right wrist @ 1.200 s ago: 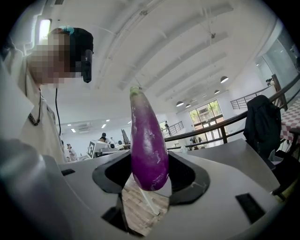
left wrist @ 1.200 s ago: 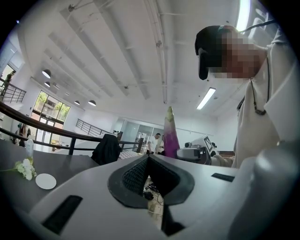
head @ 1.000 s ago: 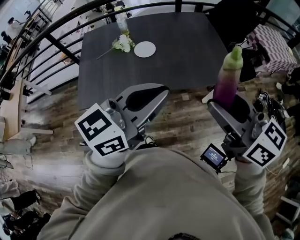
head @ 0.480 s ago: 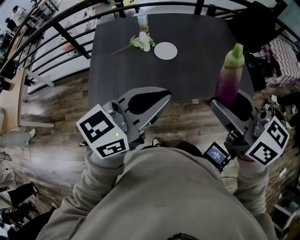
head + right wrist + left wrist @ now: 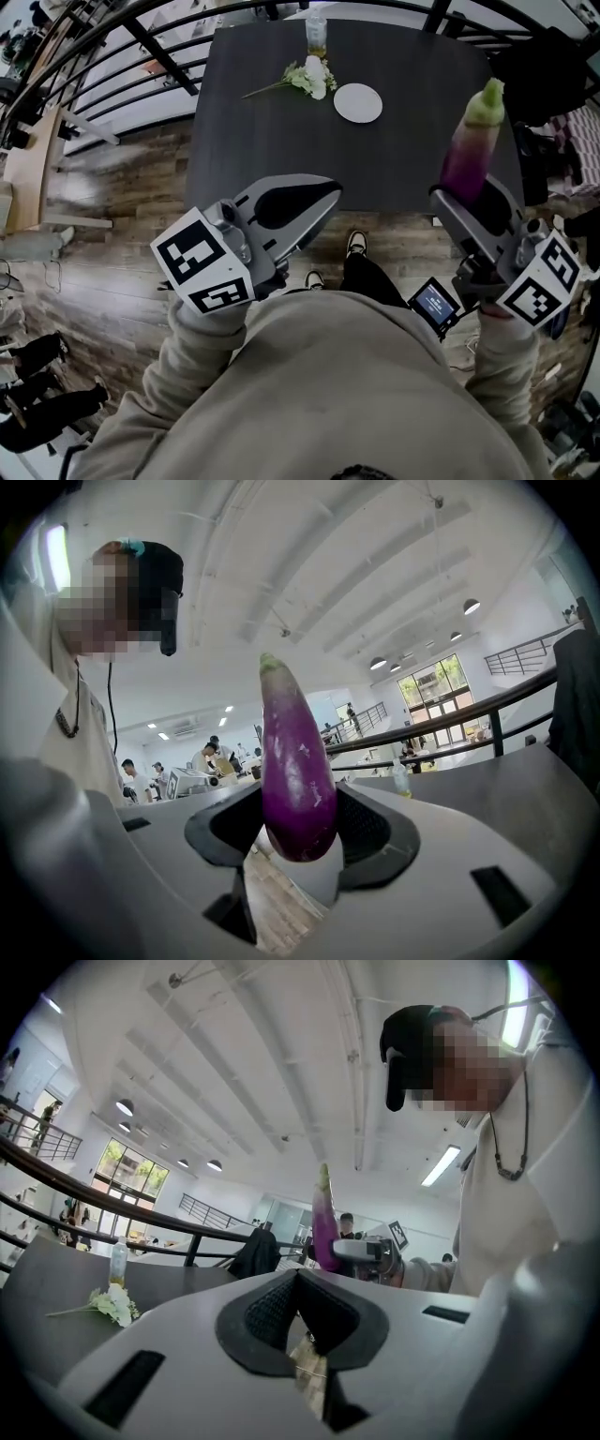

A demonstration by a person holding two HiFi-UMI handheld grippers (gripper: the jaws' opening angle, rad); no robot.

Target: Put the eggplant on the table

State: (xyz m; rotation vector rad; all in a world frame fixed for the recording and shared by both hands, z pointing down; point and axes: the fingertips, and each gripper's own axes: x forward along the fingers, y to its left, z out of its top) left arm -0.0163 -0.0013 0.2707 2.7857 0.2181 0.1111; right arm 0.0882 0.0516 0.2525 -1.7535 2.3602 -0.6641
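Note:
A purple eggplant [image 5: 466, 156] with a green stem end stands upright in my right gripper [image 5: 466, 199], whose jaws press its lower end over the near right edge of the dark table [image 5: 272, 141]. In the right gripper view the eggplant [image 5: 296, 775] fills the gap between the two pads. My left gripper [image 5: 323, 192] is shut with nothing in it, held at the table's near edge. In the left gripper view its black pads [image 5: 272, 1309] meet, and the eggplant [image 5: 325, 1227] shows beyond them.
On the table's far side lie a white plate [image 5: 358, 102], a small bunch of white flowers [image 5: 307, 79] and a clear bottle [image 5: 317, 37]. A black railing [image 5: 122, 56] curves behind the table. Wooden floor and the person's shoes [image 5: 354, 246] lie below. A dark jacket [image 5: 548, 75] hangs at right.
The table has come nearer and lower in the head view as both grippers advanced toward it. The eggplant stays gripped upright and now hangs over the table's near right edge.

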